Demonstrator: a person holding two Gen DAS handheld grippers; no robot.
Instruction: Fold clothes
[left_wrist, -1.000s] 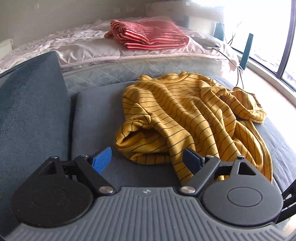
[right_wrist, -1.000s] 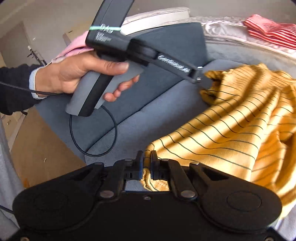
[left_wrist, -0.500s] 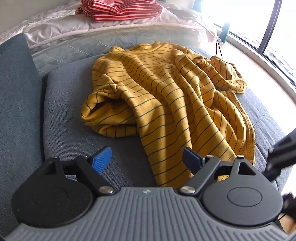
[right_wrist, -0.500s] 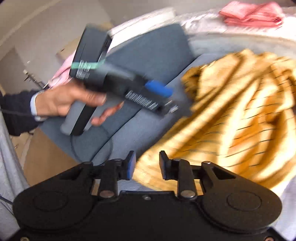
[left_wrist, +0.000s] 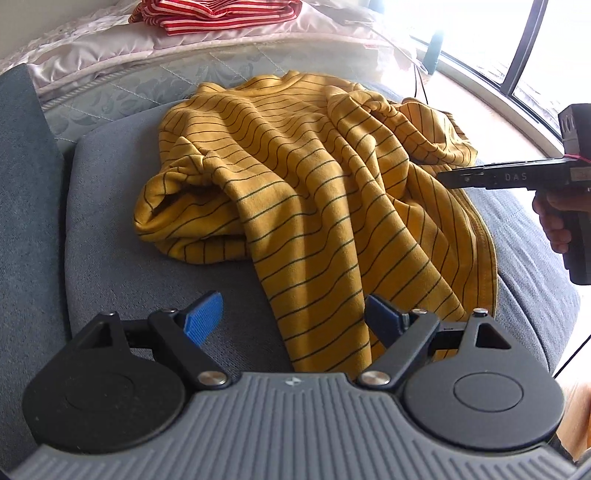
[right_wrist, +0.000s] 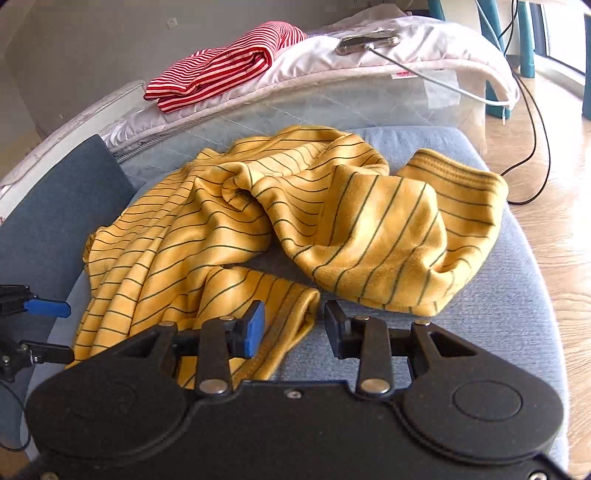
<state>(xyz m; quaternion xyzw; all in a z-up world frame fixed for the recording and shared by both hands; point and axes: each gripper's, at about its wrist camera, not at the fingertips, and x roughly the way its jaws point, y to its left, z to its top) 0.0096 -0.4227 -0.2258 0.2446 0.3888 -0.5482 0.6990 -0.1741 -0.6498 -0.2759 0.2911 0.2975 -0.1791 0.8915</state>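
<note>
A yellow shirt with thin dark stripes (left_wrist: 317, 177) lies crumpled on a grey-blue cushion (left_wrist: 110, 236). My left gripper (left_wrist: 293, 315) is open just above the cushion, and the shirt's near hem runs between its blue pads without being pinched. In the right wrist view the same shirt (right_wrist: 362, 221) is bunched, with a hem corner lying between the fingers of my open right gripper (right_wrist: 293, 326). Each gripper shows in the other's view: the right gripper (left_wrist: 447, 176) held by a hand (left_wrist: 554, 218), the left gripper (right_wrist: 55, 330) at the far left edge.
A folded red-and-white striped garment (right_wrist: 221, 66) rests on the bed (right_wrist: 369, 96) behind the cushion, beside a phone (right_wrist: 365, 40) with cables trailing to the wooden floor (right_wrist: 554, 206). A dark blue backrest (left_wrist: 22, 192) rises on the left. Windows (left_wrist: 517, 55) are at the right.
My right gripper has opened, letting go of the shirt hem, and swung round to face the bed. My left gripper has moved forward and down over the shirt's near edge, staying open.
</note>
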